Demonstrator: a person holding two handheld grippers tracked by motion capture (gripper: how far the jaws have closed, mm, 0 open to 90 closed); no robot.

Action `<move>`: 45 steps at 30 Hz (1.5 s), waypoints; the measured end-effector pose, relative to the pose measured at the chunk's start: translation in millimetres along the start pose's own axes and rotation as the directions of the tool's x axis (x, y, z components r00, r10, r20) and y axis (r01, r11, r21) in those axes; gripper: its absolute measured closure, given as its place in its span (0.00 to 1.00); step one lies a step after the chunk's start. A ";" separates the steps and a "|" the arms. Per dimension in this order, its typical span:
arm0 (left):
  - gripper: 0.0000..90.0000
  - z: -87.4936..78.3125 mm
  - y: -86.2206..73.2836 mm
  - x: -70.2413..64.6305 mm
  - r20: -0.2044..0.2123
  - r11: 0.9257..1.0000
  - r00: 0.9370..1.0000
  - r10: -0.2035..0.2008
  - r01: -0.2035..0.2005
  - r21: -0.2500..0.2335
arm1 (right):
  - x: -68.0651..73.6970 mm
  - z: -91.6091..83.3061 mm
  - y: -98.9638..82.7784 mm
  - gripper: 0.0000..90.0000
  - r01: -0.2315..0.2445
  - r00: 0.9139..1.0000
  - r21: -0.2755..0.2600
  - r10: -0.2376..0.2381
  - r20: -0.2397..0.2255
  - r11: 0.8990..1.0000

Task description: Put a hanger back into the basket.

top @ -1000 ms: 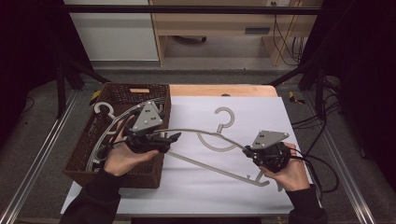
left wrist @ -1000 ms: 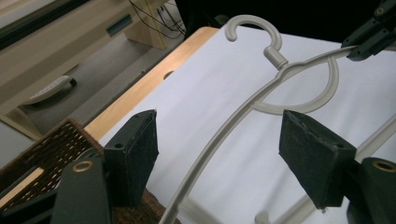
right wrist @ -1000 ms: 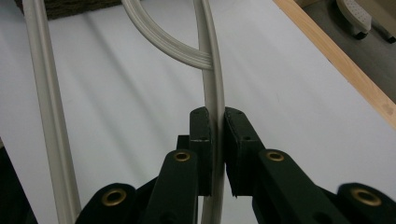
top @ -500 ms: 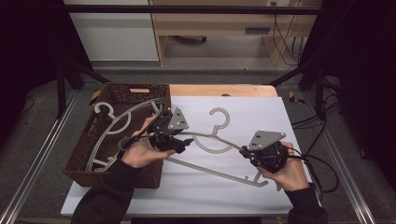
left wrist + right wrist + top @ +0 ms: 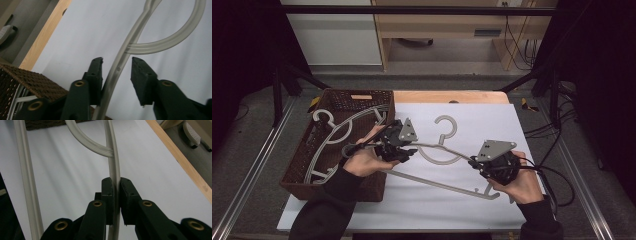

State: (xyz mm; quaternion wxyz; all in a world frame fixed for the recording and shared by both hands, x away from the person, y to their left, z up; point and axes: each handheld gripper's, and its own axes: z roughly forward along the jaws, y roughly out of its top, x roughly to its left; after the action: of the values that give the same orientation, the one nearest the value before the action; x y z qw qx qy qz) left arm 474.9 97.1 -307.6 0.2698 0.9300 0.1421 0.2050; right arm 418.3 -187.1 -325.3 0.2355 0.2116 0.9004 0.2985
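One hanger (image 5: 437,165) lies mid-frame on the table (image 5: 522,125). My right tongs (image 5: 475,163) clamp its shoulder; my left tongs (image 5: 408,151), just closing, straddle it with one pad clear. Lifting toward the basket (image 5: 302,165) remains, I judge.

No readable txt, labels or nos. anywhere in view.

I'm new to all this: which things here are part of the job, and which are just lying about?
In the job:
grey hanger on the table
left gripper
right gripper

Lying about:
wicker basket
hangers in the basket
white sheet
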 end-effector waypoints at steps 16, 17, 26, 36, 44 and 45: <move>0.87 -9.2 -0.2 -7.4 0.075 0.991 0.991 0.115 -0.119 0.059 | -3.5 0.1 -1.1 0.88 0.019 1.000 -0.020 -0.018 0.014 1.000; 0.89 -10.1 -0.4 -8.2 0.095 0.991 0.989 0.116 -0.122 0.060 | -5.1 0.1 -1.7 0.86 0.010 1.000 -0.021 -0.010 0.018 1.000; 0.91 -20.0 -0.6 -15.3 0.102 0.993 0.988 0.113 -0.116 0.024 | -10.0 -1.4 -4.2 0.81 -0.027 0.999 -0.065 0.029 0.029 0.998; 0.91 -33.3 -7.4 -0.4 -0.024 0.998 0.999 -0.045 0.044 -0.047 | -24.1 -36.6 -19.5 0.55 -0.157 0.972 -0.279 0.199 0.126 0.947; 0.91 -57.3 -25.9 22.3 -0.141 0.979 0.974 -0.179 0.161 -0.129 | -33.2 -47.0 -46.4 0.36 -0.270 0.931 -0.341 0.335 0.147 0.900; 0.91 -60.8 -29.4 25.3 -0.150 0.974 0.969 -0.196 0.175 -0.141 | -33.9 -45.5 -49.5 0.33 -0.283 0.926 -0.339 0.348 0.148 0.897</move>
State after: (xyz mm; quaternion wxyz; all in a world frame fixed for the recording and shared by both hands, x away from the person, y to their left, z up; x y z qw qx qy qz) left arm 464.7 157.5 -269.6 0.3340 0.8737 0.2368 0.2626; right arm 408.5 -260.9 -314.3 0.3054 0.3453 0.7662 0.4477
